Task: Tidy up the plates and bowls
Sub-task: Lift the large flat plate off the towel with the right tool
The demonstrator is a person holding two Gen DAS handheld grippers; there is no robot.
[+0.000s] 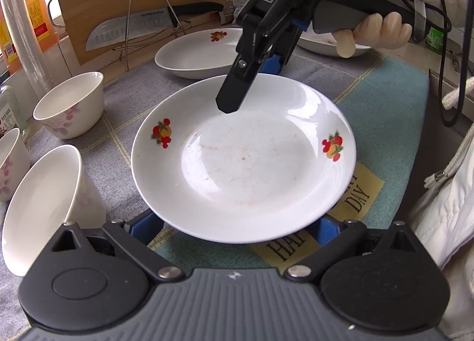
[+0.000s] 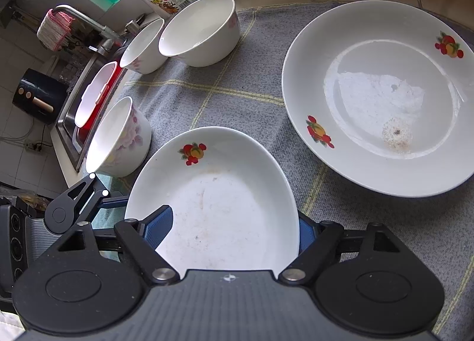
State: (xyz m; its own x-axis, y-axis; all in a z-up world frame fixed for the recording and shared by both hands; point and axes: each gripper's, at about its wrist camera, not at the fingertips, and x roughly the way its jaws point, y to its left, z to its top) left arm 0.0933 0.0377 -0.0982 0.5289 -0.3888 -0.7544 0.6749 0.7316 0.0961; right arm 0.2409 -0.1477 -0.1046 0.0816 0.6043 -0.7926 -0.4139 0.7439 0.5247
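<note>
On the cloth-covered surface [image 1: 385, 110], a plate [image 1: 243, 160] lay between both tools: the left tool [image 1: 237, 231] gaped wide beneath its near rim, untouching; the right tool [image 2: 234, 231] straddled its far rim, part-open, grip unclear.

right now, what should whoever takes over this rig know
Left tool: open, a finger either side of the near plate's front rim, no grip.
Right tool: open, straddling the same plate's far rim, one finger over it; pads not seen pressing.
Second plate lies behind it on the cloth; a third plate is partly hidden by the hand.
Bowls stand apart on the left.
Done: nothing stacked.
Left: stack the plates, gather the bowls.
</note>
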